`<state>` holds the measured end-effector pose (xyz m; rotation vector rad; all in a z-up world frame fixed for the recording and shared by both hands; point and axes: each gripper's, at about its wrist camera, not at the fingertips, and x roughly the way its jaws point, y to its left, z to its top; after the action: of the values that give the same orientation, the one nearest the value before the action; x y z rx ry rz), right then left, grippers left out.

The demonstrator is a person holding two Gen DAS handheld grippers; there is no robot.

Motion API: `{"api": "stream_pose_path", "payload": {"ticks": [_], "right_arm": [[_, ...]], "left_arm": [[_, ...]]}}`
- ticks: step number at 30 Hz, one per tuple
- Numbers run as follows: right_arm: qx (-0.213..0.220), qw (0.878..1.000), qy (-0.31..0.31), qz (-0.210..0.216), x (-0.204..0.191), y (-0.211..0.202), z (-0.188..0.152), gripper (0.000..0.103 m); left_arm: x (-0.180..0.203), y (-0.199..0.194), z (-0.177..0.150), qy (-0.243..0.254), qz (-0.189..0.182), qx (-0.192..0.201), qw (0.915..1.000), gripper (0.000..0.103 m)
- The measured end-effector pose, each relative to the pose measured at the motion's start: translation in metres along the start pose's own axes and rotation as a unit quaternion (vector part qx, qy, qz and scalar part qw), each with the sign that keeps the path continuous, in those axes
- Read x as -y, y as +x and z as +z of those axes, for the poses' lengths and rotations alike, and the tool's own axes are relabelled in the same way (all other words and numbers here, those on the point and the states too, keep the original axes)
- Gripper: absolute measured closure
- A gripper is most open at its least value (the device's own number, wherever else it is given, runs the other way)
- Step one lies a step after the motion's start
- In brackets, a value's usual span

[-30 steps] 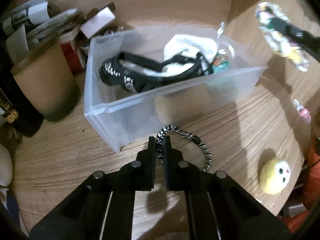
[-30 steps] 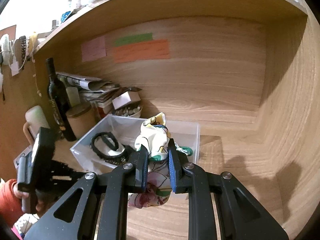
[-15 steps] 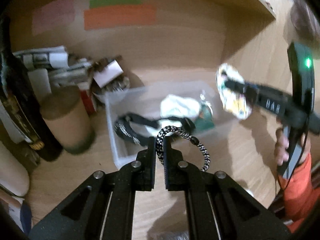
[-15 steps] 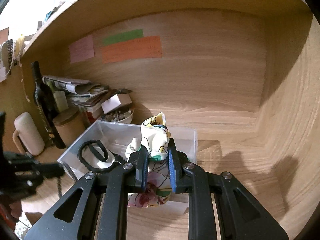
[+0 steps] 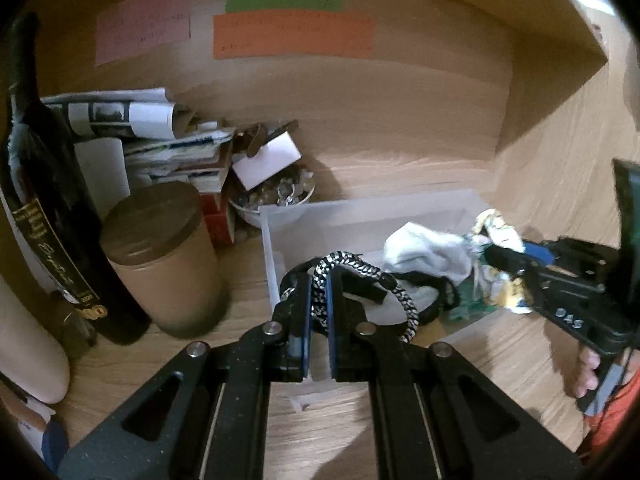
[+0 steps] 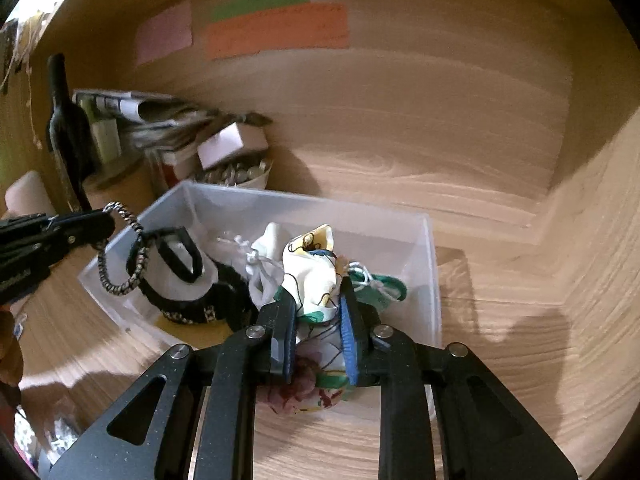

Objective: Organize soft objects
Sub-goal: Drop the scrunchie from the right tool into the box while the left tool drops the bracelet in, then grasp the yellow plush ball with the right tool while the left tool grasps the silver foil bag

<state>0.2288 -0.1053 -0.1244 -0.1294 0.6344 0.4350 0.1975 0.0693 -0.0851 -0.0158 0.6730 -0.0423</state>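
My left gripper (image 5: 319, 280) is shut on a black-and-white braided cord loop (image 5: 402, 302) and holds it above the near left corner of a clear plastic bin (image 5: 272, 248); the loop also shows in the right wrist view (image 6: 120, 256). My right gripper (image 6: 318, 300) is shut on a floral cloth (image 6: 312, 276) above the bin's (image 6: 434, 280) front right part; the cloth also shows in the left wrist view (image 5: 498, 236). In the bin lie a black strap (image 6: 184, 256), a white cloth (image 5: 428, 252) and a green item (image 6: 386, 288).
At the left stand a dark wine bottle (image 5: 44, 208), a brown lidded canister (image 5: 160, 256), stacked papers (image 5: 132, 120) and a bowl of small items (image 5: 280, 196). Coloured notes (image 5: 292, 36) are stuck on the wooden back wall. A wooden side wall (image 6: 600, 240) rises at the right.
My left gripper lifted the braided loop off the table and carried it over the bin's corner. My right gripper brought the floral cloth lower and closer over the bin.
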Motion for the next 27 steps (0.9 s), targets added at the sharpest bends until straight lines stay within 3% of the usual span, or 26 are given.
{"api": "stream_pose_path", "payload": {"ticks": [3,6,7,11,16,20,27], "right_arm": [[-0.006,1.0,0.0,0.004,0.001,0.0,-0.001,0.081],[-0.013,1.0,0.006,0.009,0.003,-0.002,-0.003,0.064],[-0.013,1.0,0.008,0.01,0.003,-0.002,-0.004,0.058],[-0.013,1.0,0.013,0.011,0.004,-0.007,-0.004,0.048],[0.017,1.0,0.006,0.002,-0.001,-0.024,0.001,0.028],[0.054,0.998,-0.008,-0.001,-0.008,-0.049,0.002,0.019],[0.094,0.995,-0.023,0.014,-0.019,-0.091,-0.006,0.012]], "left_arm": [[-0.001,0.007,-0.004,0.001,0.001,-0.015,0.9999,0.097],[-0.002,0.009,-0.008,0.001,-0.001,-0.022,0.9998,0.097],[-0.002,0.008,-0.008,0.001,-0.007,-0.023,0.9997,0.094],[0.0,0.001,-0.009,-0.001,-0.021,-0.021,0.9996,0.084],[0.004,-0.021,-0.006,-0.003,-0.025,0.003,0.9997,0.062],[0.009,-0.045,-0.005,-0.005,-0.033,0.027,0.9991,0.051],[0.019,-0.082,-0.016,0.003,-0.027,0.06,0.9978,0.019]]}}
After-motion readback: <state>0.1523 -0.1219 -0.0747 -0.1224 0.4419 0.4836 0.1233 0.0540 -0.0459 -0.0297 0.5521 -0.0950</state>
